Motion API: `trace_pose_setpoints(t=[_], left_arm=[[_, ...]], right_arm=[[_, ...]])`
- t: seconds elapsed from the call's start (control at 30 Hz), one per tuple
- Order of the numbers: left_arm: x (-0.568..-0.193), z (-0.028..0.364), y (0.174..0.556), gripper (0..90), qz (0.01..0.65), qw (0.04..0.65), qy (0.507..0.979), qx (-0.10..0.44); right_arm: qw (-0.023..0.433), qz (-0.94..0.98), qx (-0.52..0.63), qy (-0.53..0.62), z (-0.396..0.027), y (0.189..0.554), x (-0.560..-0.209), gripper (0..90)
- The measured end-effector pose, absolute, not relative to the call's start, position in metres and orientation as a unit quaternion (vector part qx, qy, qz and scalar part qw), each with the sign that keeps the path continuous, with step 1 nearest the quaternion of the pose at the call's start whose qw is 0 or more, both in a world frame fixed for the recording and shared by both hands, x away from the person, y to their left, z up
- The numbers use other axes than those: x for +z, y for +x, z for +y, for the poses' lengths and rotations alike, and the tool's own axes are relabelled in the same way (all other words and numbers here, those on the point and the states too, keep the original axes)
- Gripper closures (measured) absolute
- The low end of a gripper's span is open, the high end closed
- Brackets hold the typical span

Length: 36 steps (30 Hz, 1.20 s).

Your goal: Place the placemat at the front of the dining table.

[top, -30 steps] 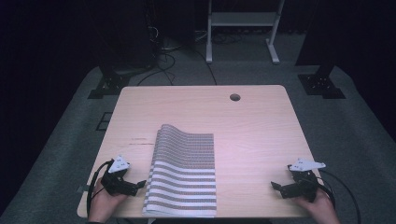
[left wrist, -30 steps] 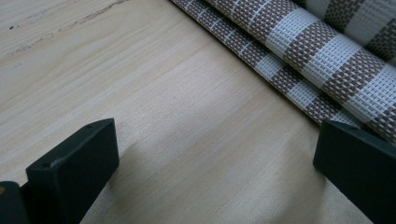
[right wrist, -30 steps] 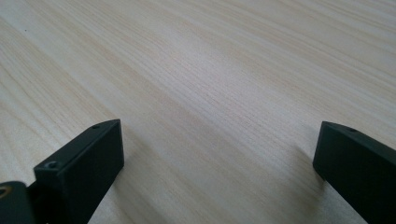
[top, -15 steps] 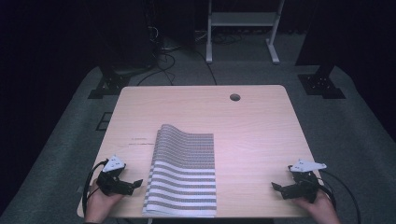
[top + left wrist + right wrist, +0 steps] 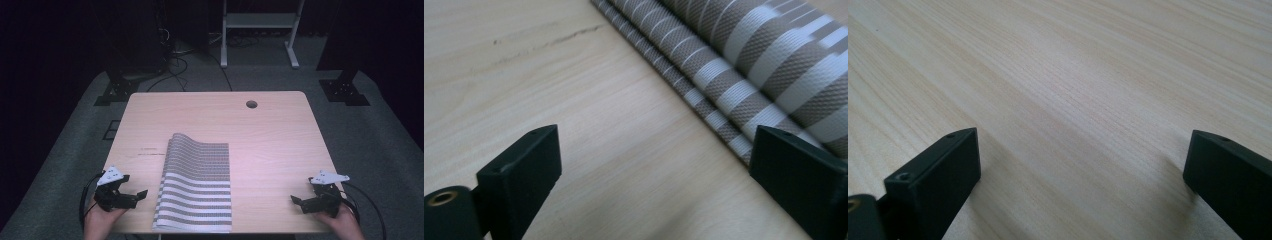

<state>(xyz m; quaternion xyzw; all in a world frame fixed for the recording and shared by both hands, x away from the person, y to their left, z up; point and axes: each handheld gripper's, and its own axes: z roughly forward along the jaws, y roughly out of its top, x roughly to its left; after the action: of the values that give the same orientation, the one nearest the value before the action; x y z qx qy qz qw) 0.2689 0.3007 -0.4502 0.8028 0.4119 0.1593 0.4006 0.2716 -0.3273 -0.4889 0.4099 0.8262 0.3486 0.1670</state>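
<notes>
On the table (image 5: 280, 130), a striped mat (image 5: 197, 185) lies folded.
Left gripper (image 5: 141, 194) beside it, jaws wide but just closing slightly, nothing between; right gripper (image 5: 296, 201) open, apart.

A high camera looks forward and down over the pale wooden bench (image 5: 280, 130); the left tool's close, low camera shares its striped grey-and-white woven mat (image 5: 197, 187) (image 5: 744, 65).

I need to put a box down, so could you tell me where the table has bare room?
The far half of the table, between the striped mat and the round hole, is bare. So is the strip between the mat and the right gripper. It is tightest between the left gripper and the mat.
</notes>
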Motion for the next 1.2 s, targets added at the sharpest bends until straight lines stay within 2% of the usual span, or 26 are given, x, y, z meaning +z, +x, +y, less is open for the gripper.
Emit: trace_pose_setpoints(t=[0.5, 1.2], left_arm=[[-0.429, 0.275, 0.259, 8.7, 0.385, 0.421, 0.809, 0.142], [-0.433, 0.236, 0.263, 8.7, 0.345, 0.428, 0.830, 0.100]], right_arm=[[0.167, 0.827, 0.349, 0.409, -0.327, 0.272, -0.489, 0.6], [0.167, 0.827, 0.349, 0.409, -0.327, 0.270, -0.489, 0.6]])
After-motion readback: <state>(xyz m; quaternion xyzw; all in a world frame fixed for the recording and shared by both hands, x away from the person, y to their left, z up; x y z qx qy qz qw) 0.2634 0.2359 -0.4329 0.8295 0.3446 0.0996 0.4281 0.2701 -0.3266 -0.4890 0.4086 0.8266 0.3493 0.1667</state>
